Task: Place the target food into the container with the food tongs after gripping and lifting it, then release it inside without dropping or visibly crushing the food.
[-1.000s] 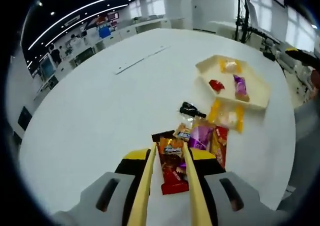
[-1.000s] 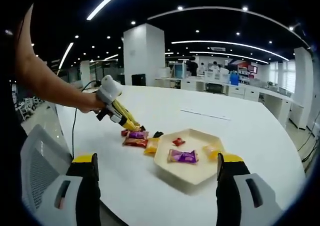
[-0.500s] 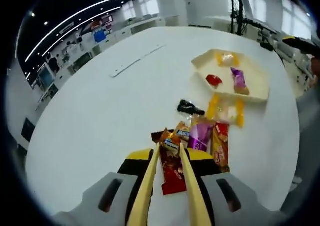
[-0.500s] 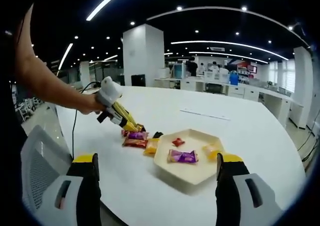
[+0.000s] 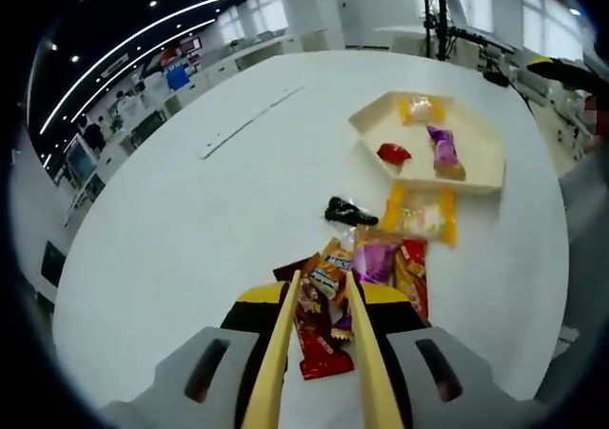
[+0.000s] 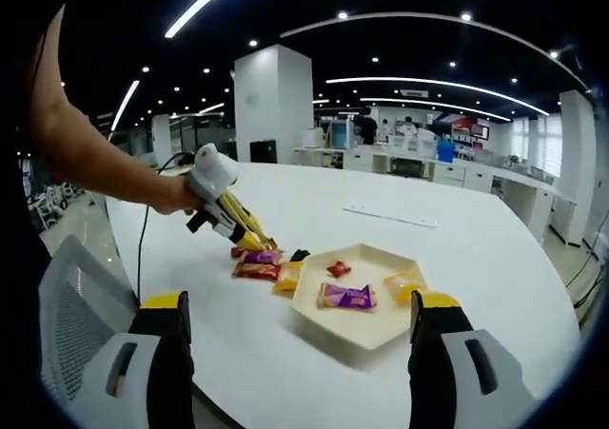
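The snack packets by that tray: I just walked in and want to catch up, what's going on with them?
A person is using yellow food tongs on the left gripper to take a red-and-orange snack packet from a small pile on the white table. The packet sits between the tong arms, seemingly gripped, at the edge of the pile. The cream hexagonal tray beyond already holds a red, a purple and a yellow packet. The right gripper hangs open short of the tray, holding nothing.
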The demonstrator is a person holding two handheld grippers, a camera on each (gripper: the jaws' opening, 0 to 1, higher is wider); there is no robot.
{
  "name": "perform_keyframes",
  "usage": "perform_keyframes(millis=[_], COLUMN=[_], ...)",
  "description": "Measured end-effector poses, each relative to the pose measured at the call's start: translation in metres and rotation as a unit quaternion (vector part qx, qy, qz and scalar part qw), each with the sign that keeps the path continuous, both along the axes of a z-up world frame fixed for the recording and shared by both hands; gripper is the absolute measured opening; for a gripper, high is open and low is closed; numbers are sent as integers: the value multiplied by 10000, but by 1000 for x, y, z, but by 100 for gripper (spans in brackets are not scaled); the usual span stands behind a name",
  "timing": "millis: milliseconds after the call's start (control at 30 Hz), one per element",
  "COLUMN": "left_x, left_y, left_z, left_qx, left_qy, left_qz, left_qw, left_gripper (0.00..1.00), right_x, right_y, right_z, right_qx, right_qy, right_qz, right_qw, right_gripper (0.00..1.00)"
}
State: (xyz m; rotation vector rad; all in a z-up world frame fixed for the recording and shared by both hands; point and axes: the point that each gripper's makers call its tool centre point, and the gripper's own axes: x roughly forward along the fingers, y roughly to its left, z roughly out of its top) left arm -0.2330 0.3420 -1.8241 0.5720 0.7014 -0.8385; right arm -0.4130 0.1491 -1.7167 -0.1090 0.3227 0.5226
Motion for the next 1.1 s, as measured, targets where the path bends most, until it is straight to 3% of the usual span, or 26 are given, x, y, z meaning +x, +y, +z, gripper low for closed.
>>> perform_keyframes(millis=[133, 500, 767, 1100], left_x=[0, -9, -11, -4], left_y=[-3, -11, -6, 0], left_z=[-4, -3, 2, 14], left_qx=[65, 353, 156, 15], left_qy=[70, -141, 21, -33], left_qz=[-6, -353, -232, -108], left_qw=[10000, 9987, 9996, 9999], left_gripper=[23, 16, 14, 14], right_x=[0, 1, 0, 0], right_y=[0, -3, -2, 0], right_z=[0, -1, 1, 3], right_qx=[-16, -7, -29, -8], right_qy=[4, 9, -31, -72], right_qz=[0, -65, -61, 1], right_qw=[10000, 10000, 10000, 10000], right_gripper=[94, 93, 91, 92])
